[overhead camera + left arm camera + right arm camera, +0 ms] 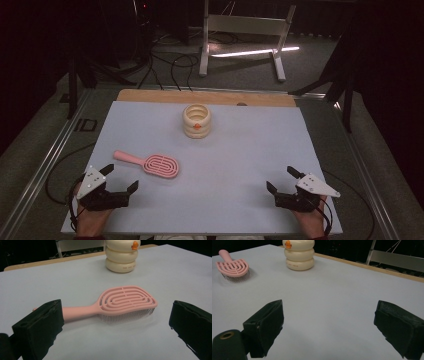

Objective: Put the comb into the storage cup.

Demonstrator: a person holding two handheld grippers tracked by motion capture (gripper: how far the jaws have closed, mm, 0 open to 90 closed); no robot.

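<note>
The pink hairbrush [152, 164] lies bristles down on the pale worktop [240, 150], toward its left side, handle pointing left and away from you. Your left gripper [120, 179] sits just near it with jaws spread wide and nothing between them; in the left gripper view the brush [120, 302] lies just ahead of the jaws. Your right gripper [283, 180] rests well apart at the near right, also wide open and empty. A cream ribbed container [197, 120] stands farther back, near the middle.
</note>
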